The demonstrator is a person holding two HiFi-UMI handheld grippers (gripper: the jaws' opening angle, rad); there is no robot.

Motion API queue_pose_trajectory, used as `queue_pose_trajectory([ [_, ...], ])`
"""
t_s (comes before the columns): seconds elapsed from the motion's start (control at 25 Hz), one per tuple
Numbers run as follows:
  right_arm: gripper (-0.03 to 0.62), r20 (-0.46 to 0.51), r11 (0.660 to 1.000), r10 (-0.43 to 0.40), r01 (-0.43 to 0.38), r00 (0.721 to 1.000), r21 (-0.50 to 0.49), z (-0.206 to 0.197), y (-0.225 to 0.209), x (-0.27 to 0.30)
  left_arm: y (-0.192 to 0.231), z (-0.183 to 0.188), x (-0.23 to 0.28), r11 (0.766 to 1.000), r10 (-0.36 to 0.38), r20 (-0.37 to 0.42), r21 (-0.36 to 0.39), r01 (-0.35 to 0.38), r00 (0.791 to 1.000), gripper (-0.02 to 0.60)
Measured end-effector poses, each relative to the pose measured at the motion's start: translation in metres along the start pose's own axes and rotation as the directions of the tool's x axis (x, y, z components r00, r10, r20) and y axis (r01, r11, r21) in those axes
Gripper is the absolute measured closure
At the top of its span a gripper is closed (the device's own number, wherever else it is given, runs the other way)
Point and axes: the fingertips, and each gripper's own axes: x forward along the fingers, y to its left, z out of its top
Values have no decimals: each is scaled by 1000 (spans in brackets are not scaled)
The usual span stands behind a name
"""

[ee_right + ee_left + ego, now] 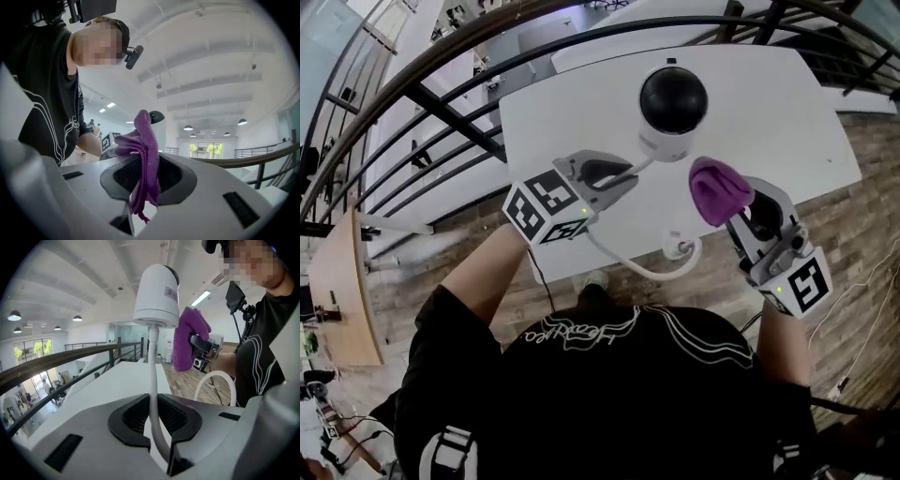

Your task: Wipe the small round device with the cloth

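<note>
The small round device (672,105) is white with a black dome and sits over the white table (769,122); whether it rests on the table I cannot tell. Its white cable (649,272) runs back between the jaws of my left gripper (626,174), which is shut on it. In the left gripper view the cable (153,376) rises from my left gripper (154,414) to the base of the device (157,294). My right gripper (739,208) is shut on a bunched purple cloth (718,190), just right of the device. The cloth (145,150) hangs between that gripper's jaws.
A dark metal railing (441,112) curves round the table's far and left sides. The cable's round end (677,247) lies near the table's front edge. Wood-plank floor (853,216) lies to the right. A person's torso fills the lower part of the head view.
</note>
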Motion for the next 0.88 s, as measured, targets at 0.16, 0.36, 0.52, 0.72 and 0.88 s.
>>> queue_pose_trajectory([
  [0.16, 522, -37, 980, -194, 192, 980, -51, 7, -1, 1, -2, 1, -2, 990, -125, -1, 63, 125, 992, 520],
  [0.36, 522, -52, 922, -370, 360, 927, -146, 27, 21, 1, -6, 2, -4, 956, -291, 29, 46, 290, 956, 515],
  [0.52, 522, -83, 881, -434, 404, 897, -245, 40, 38, 0, -12, 5, -11, 944, -328, 38, 33, 327, 944, 512],
  [0.72, 522, -87, 859, -456, 413, 885, -304, 49, 57, 0, -13, 9, -8, 950, -304, 11, 71, 303, 952, 511],
  [0.88, 522, -113, 837, -490, 430, 864, -338, 45, 74, 9, -13, 7, -10, 937, -335, -8, 104, 334, 942, 503],
])
